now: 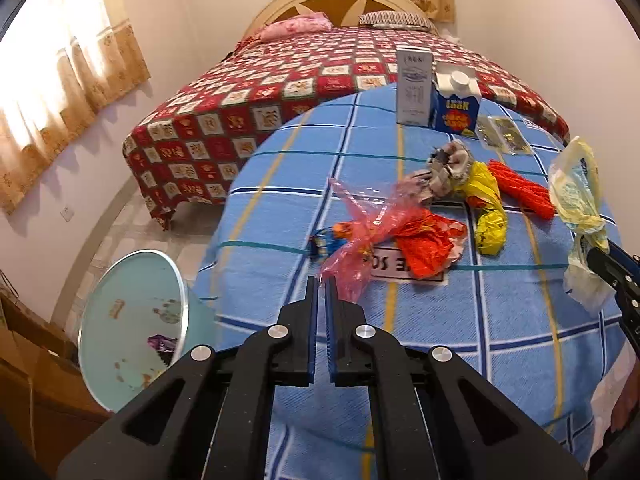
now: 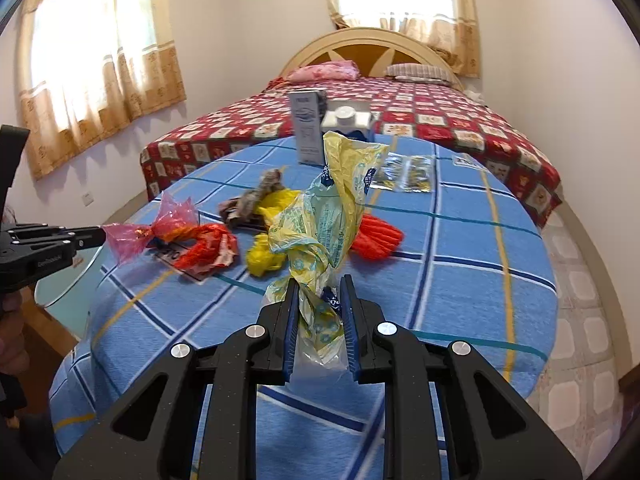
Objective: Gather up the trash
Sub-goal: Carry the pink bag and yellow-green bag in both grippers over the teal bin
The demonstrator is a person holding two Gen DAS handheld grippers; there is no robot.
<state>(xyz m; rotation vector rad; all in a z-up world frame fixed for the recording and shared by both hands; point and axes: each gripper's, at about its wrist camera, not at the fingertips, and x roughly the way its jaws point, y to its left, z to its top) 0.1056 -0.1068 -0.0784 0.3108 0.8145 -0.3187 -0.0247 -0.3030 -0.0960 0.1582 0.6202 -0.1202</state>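
Your right gripper [image 2: 319, 320] has its jaws clamped on the twisted neck of the pale yellow plastic bag [image 2: 320, 216], which stands up off the desk [image 2: 460, 264]; the jaws are only partly closed around the bunched film, so a quick swing could let it slide out. Your left gripper [image 1: 321, 300] has its jaws nearly together, pinching a corner of the pink plastic wrap [image 1: 368, 220]. That hold looks thin: the wrap trails back across the orange wrapper [image 1: 424, 240] and may tear or slip free as you pull.

The wrap also lies over a small blue and orange packet [image 1: 328, 240], which could be dragged off the desk edge to the floor. The light blue trash bin [image 1: 132, 328] sits low at the left, below the desk edge, so a light film dropped from too high may drift past its rim.

Farther out, the yellow bag [image 1: 490, 216], the red bundle [image 1: 520, 188] and the crumpled cloth [image 1: 444, 168] lie uncollected. The two cartons [image 1: 436, 96] stand upright and could tip if brushed.
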